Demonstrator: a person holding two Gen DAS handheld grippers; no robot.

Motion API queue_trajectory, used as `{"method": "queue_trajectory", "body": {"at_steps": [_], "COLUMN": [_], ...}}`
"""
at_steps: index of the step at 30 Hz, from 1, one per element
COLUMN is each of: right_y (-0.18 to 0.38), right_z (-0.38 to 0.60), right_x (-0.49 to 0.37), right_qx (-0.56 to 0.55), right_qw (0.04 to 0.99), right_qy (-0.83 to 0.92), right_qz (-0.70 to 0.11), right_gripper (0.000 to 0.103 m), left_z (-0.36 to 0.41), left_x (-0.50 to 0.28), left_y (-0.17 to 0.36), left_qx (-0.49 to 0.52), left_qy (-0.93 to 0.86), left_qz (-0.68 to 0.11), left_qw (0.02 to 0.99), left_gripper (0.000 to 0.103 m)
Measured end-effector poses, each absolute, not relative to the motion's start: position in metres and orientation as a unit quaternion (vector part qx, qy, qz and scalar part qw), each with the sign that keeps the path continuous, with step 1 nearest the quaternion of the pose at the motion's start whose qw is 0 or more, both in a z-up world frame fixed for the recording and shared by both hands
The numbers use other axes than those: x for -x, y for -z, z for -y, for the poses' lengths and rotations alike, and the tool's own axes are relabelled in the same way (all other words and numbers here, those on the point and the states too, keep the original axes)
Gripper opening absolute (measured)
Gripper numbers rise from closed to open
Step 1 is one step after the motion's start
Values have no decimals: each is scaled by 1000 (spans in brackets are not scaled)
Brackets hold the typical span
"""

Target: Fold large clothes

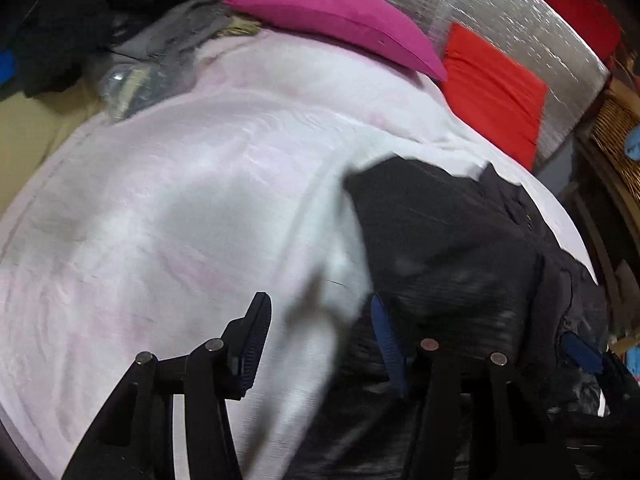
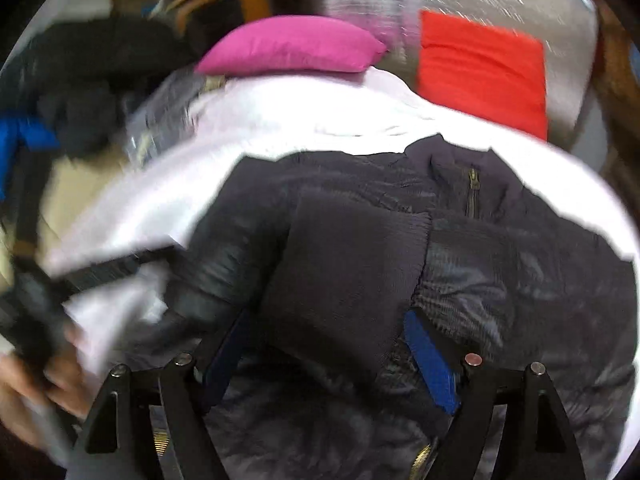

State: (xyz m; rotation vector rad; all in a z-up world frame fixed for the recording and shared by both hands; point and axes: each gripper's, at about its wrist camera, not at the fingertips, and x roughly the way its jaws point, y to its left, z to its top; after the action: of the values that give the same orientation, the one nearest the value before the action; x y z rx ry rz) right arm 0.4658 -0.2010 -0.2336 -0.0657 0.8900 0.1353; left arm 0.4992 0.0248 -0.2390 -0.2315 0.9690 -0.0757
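While the dark jacket (image 2: 400,240) lies spread on the white blanket (image 1: 180,200) covering the bed, both tools hang over its near part. Left hand-held gripper (image 1: 320,344) sits at the jacket's left edge, jaws about half apart: the left finger over bare blanket, the right blue pad (image 1: 388,344) against the dark fabric, and I can't tell whether anything is pinched. Right hand-held gripper (image 2: 332,360) stands wide, jaws straddling the ribbed knit cuff (image 2: 344,272) of a sleeve folded across the jacket's front; the pads flank the cuff without pressing it. Zipper (image 2: 473,192) and collar point toward the bed's far edge. There, a magenta pillow (image 1: 340,16) rests on the blanket, with a red cushion (image 1: 492,88) beside it at the far right corner. Dark clothes (image 1: 60,40) are heaped at the far left. Everything's blurred, and a hand (image 2: 24,392) shows at the right view's left edge.
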Motion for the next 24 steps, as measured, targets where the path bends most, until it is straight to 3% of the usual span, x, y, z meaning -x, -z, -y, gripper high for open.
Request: {"method": "queue_trajectory", "body": {"at_steps": [3,4,5,7,8,9,14,15,21,24], "right_y": [246,248,245,236,233,230,226,226,222,220], "right_z": [200,207,216,242,256,265,319,319,319,313], "right_x": [-464,-466,-466,-469,-469,-470,-464,-463,-444,-428], "right_qx": [73,55,20,-66,-94,-104,-186,-192,-174,-125], "right_qw": [904,906,909,908,908,910,892,889,878,885], "right_qy": [-48,-47,-47,-52,-41,-29,-18,-31,-70,-60], "right_qz": [-418,-417,-413,-411,-405,-400,-411,-415,-441,-445], "right_gripper": [80,74,56,31,21,17,18,22,23,35], "left_z": [-39,-42,-42,-41,-39,-36,-24,-19,-6,-9], "left_x": [-498,-498,-498,-497,-497,-497,-497,-498,-501,-501], "left_y": [235,235,235,235,235,234,238,242,260,258], "left_qx": [124,126,125,124,122,119,97,81,33,44], "left_qy": [31,31,32,35,39,41,40,35,31,33], "left_qz": [-459,-459,-460,-460,-460,-460,-469,-477,-511,-508], "left_qw": [879,879,879,878,879,879,877,874,858,860], "left_gripper": [53,53,53,53,53,53,53,53,51,51]}}
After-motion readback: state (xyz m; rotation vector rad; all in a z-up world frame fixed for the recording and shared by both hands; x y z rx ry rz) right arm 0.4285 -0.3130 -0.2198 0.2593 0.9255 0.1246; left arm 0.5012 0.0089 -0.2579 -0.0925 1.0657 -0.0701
